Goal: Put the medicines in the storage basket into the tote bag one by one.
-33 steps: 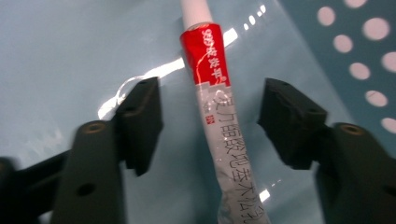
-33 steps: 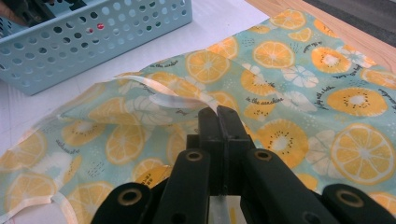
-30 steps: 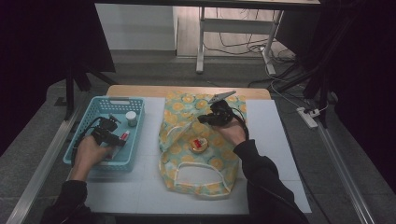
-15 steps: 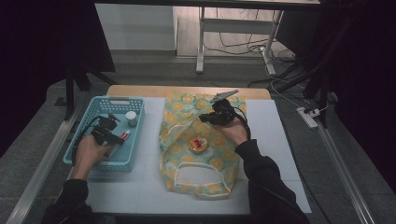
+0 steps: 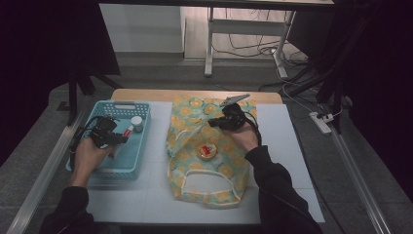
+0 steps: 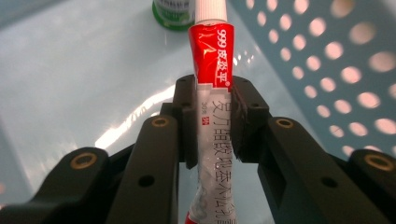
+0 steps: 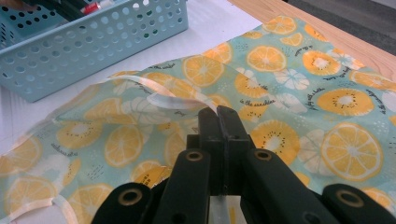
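Observation:
In the blue basket, my left gripper is shut on a red and white tube with a white cap. Its jaws have just been closing, and the pads now press the tube's flat white body from both sides. A small green and white bottle stands just beyond the tube. My right gripper hovers over the orange-slice patterned bag. It is shut on the bag's pale strap and holds the fabric edge up a little.
A small round tin with a red label lies on the bag. The bag's other handle loop lies toward the table's near edge. A white mat covers the wooden table. The basket's perforated wall stands left of the bag.

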`<state>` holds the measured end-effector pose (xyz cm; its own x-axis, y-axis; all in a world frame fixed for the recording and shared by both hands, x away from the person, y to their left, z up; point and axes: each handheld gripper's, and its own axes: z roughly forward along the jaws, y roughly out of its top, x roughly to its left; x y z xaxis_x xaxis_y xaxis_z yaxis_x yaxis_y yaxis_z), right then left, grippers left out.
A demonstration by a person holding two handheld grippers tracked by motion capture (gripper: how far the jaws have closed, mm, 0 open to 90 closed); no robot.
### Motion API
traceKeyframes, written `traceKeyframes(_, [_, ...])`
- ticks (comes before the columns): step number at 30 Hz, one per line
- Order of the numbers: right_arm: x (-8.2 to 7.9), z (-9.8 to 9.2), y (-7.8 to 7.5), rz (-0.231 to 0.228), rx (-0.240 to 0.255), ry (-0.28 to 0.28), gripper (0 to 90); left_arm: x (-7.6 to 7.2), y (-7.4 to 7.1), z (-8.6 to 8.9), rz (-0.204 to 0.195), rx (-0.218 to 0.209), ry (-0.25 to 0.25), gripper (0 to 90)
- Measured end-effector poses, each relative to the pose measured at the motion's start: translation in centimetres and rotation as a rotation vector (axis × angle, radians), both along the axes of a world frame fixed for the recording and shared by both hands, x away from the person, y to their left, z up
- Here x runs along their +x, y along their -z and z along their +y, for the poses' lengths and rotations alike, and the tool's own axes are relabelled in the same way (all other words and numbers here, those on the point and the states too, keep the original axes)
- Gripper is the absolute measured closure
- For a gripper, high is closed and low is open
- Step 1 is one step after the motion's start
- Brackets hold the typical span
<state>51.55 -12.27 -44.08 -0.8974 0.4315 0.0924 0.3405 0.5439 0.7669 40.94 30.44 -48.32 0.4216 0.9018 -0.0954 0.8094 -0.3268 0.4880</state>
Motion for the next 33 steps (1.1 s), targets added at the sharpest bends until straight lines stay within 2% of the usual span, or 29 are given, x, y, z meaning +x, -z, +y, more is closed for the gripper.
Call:
traceKeyframes(14, [0.0, 0.2, -0.1, -0.006, -0.003, -0.002, 90.0, -1.0, -3.1, -1.3, -0.045, -0.108, 0.042, 74.5])
traceKeyframes(20, [0.0, 0.2, -0.1, -0.008, -0.003, 0.0, 90.0, -1.2, -4.4, -2.0, -0.046, -0.123, 0.065, 74.5])
traceKeyframes(33, [-0.1, 0.3, -0.2, -0.018, 0.005, -0.001, 90.0, -1.6, -6.2, -4.9, -0.048, -0.191, 0.163, 74.6])
